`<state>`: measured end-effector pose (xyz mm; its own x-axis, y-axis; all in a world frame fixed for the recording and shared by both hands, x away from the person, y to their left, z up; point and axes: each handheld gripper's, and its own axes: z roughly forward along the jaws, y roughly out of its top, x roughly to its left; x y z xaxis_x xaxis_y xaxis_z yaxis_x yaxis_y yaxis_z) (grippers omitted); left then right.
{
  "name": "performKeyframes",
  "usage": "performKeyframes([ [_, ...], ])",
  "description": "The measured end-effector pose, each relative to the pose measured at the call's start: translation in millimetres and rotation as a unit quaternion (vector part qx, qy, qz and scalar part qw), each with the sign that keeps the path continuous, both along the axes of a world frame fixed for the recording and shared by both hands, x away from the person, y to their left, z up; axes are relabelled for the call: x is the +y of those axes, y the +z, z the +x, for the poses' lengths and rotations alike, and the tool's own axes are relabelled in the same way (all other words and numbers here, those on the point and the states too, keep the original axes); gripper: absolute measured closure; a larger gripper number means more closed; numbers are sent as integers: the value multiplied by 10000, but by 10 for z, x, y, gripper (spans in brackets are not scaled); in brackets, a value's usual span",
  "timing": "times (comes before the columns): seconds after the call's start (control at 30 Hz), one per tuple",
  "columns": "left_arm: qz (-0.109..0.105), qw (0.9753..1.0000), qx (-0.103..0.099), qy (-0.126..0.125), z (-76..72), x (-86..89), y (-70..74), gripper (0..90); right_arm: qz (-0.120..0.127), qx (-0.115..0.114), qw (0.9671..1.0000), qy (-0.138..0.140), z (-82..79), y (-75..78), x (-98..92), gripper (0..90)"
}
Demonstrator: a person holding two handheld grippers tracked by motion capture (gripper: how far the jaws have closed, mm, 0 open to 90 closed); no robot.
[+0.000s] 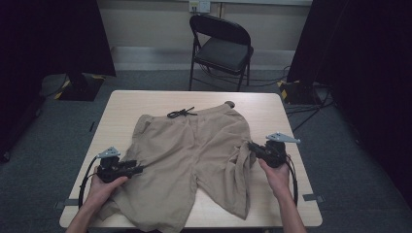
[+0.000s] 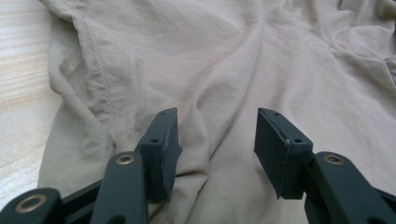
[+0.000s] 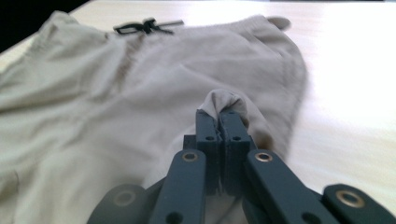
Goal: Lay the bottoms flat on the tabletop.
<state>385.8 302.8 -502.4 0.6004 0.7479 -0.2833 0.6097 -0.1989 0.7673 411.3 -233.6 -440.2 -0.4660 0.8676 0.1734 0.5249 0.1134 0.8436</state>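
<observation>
On the pale wooden desk (image 1: 272,109) a pair of beige shorts (image 1: 189,155) lies spread flat, waistband and black drawstring (image 1: 181,113) toward the far edge, the two legs running toward the person so that the long axis of the garment runs near to far. At the garment's right-hand side, the right gripper (image 1: 253,147) has its jaws pressed together on a raised fold of the outer leg seam, the pinched cloth bunching above the jaw tips in the right gripper view (image 3: 223,103); this leg is already rumpled and partly turned inward. The left gripper (image 1: 137,169) rests at the outer edge of the other leg with its jaws standing well apart and nothing between them, fabric lying flat just beyond them in the left gripper view (image 2: 212,135). Judged from this layout, the work in hand is a lengthwise fold, and the move turns on the shorts lying inward of each gripper: the right hand (image 1: 277,177) holds the side to be carried across toward the left. Bare desk shows to the right of the shorts and beyond the waistband; the leg hems lie at the near edge, leaving little room there.
</observation>
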Motion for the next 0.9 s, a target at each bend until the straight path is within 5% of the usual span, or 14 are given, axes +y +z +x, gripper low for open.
performKeyframes([
  [0.53,57,9999,-41,90,-30,50,1,495,-527,349,9971,-425,-918,-275,-572,889],
  [0.67,116,9999,-47,99,-35,65,6,495,-476,549,9952,-653,-1130,-342,-779,887],
  [0.77,88,9999,-63,107,-39,50,2,495,-497,637,9952,-552,-1263,-408,-834,775],
  [0.9,115,9999,-69,93,-40,50,4,495,-237,239,9982,-496,-1211,-269,-768,582],
])
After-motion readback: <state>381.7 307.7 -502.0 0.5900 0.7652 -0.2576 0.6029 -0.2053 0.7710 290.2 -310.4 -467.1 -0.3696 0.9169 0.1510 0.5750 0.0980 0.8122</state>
